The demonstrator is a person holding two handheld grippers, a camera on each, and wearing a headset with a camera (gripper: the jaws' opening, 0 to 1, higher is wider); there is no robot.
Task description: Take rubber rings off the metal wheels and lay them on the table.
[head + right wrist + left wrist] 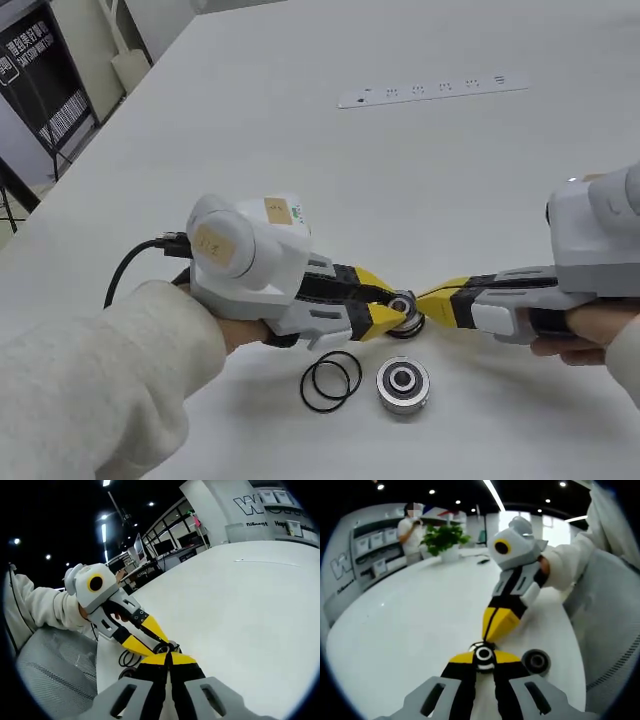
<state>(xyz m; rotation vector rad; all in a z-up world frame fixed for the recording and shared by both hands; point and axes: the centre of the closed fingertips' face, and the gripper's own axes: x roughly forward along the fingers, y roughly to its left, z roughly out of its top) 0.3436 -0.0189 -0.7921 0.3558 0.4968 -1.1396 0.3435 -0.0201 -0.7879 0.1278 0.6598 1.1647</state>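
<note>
The wheel (403, 305) is held off the table (300, 120), clamped between the jaws of the left gripper (392, 310). The right gripper (428, 299) meets it from the opposite side, jaws pressed almost together at the wheel's rim; what they pinch there, I cannot tell. Just below, toward the table's near edge, two loose rings (331, 380) lie overlapping, and a second wheel (403, 386) lies flat just beside them, apart from both grippers.
</note>
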